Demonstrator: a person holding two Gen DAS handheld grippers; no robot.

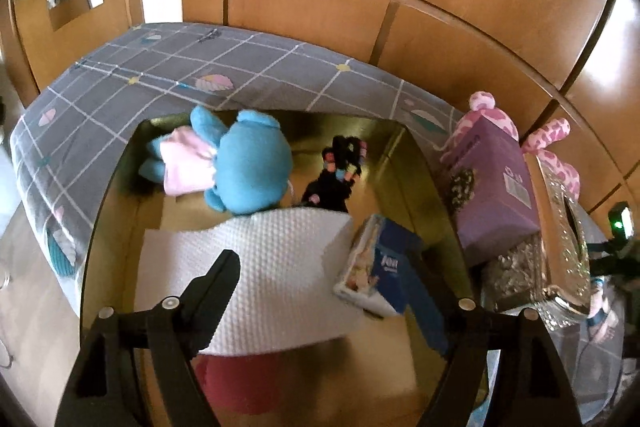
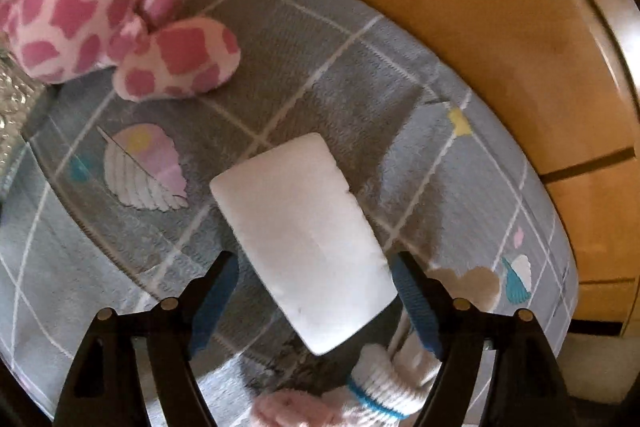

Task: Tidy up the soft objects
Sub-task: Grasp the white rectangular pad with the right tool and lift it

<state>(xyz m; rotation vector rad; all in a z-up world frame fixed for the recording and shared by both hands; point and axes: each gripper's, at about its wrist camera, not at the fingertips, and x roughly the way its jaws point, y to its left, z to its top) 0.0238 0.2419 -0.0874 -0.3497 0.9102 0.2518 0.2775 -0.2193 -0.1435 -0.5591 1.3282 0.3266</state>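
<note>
Your bed: one, wood wall along 1 o'clock | your box: one, holding one blue plush, one paper roll | one white block lies between your right gripper fingers, spread, not pressing; open sheet at 9 o'clock | left gripper spread above roll.

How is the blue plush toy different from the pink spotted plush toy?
The blue plush toy is plain blue with a pink garment; the pink spotted plush toy is white with pink patches. The blue one lies inside the cardboard box; the spotted one lies on the checked bedsheet. Both are soft toys.
</note>
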